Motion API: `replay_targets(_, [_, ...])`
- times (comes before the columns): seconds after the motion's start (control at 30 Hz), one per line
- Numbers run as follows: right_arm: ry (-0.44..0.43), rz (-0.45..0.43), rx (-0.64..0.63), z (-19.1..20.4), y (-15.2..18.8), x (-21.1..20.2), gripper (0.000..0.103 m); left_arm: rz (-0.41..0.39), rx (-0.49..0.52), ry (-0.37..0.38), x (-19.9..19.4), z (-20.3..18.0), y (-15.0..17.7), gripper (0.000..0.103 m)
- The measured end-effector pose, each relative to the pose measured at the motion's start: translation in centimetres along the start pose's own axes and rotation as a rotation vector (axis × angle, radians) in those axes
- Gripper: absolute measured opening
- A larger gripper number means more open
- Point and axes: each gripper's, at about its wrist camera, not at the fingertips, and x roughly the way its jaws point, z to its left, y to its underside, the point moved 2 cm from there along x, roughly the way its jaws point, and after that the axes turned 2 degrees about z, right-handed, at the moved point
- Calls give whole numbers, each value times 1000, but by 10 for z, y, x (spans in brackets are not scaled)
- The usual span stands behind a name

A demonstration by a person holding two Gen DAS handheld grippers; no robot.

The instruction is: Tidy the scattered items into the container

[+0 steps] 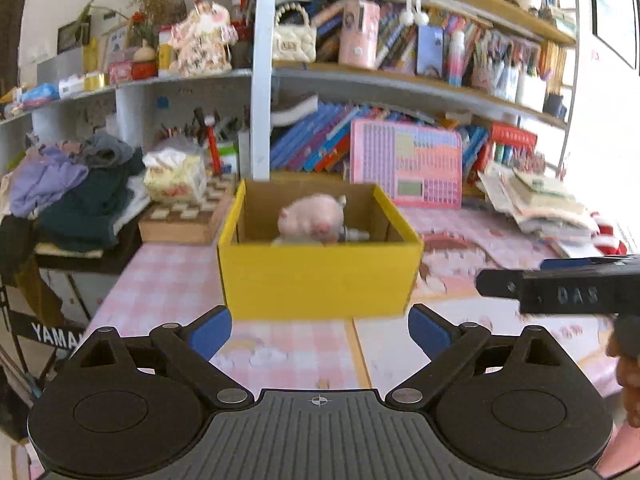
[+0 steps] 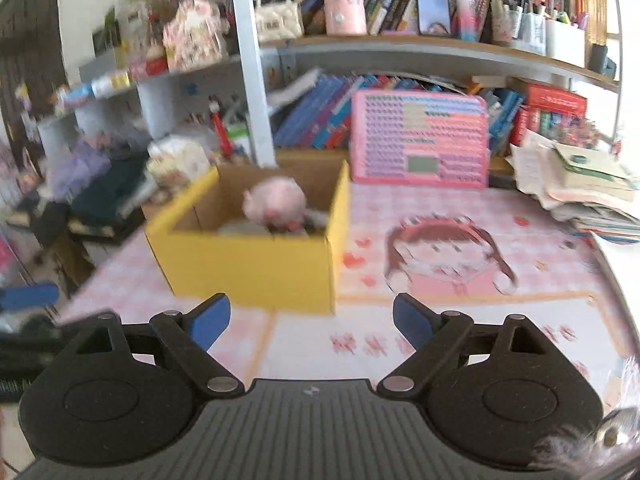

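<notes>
A yellow cardboard box [image 1: 320, 280] stands on the pink table mat, straight ahead of my left gripper [image 1: 319, 334], which is open and empty just short of its front wall. Inside the box lies a pink plush toy [image 1: 314, 220] with a small grey-white item [image 1: 354, 235] beside it. In the right wrist view the box [image 2: 256, 268] sits ahead and to the left, with the plush [image 2: 276, 202] inside. My right gripper [image 2: 311, 322] is open and empty over the mat. It also shows in the left wrist view as a black body [image 1: 560, 288] at the right.
A pink abacus board [image 1: 406, 162] leans against the bookshelf behind the box. A stack of papers [image 2: 588, 184] lies at the right. A chessboard box [image 1: 188, 212] and piled clothes [image 1: 76, 188] lie at the left. The table's left edge [image 1: 120, 280] drops off.
</notes>
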Motion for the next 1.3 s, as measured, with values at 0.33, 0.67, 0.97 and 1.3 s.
replay_targets(0.33, [72, 153, 3, -6, 67, -12, 89, 132, 32, -15, 2, -20, 45, 97])
replay_targets(0.67, [117, 206, 49, -14, 87, -26, 97, 223, 83, 13, 7, -38, 63, 97])
replay_targets(0.97, [129, 188, 43, -12, 88, -38, 100, 228, 74, -11, 3, -40, 61, 100])
replay_targets(1.3, [117, 201, 30, -5, 90, -39, 100, 213, 58, -7, -6, -35, 62, 103])
